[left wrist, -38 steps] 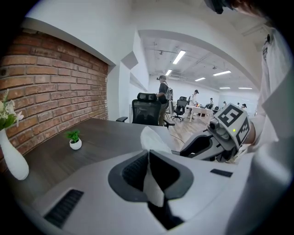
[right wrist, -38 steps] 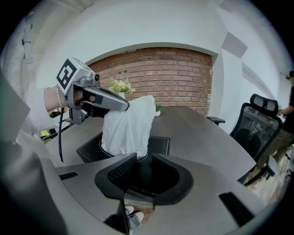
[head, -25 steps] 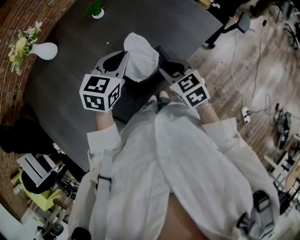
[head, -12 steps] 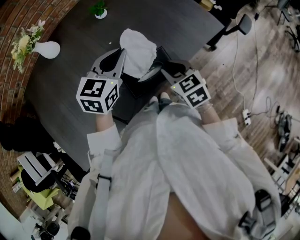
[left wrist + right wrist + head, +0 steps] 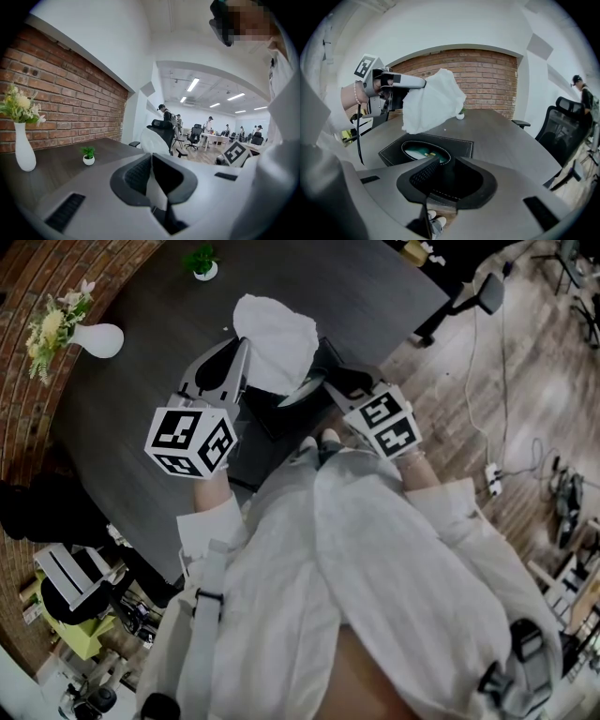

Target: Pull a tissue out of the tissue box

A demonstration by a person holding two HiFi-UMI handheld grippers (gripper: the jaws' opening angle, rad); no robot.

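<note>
Tissue [image 5: 275, 341] hangs as a crumpled white sheet from your left gripper [image 5: 242, 352], in the upper middle of the head view, above the tissue box [image 5: 267, 427]. Your left gripper's jaws are pinched narrow on one part of it, and white paper shows between the pads in the left gripper view. In the right gripper view, the sheet's lower edge hangs clear above the box's oval opening, left of centre in that frame. Your right gripper [image 5: 325, 382] sits at the box's right side in the head view, jaws narrow and clamped on the box's near stitched edge. The black box rests on the dark surface [image 5: 131, 399]. A white vase of flowers [image 5: 94, 338] stands at upper left, and a small potted plant [image 5: 202, 262] at the top edge.
</note>
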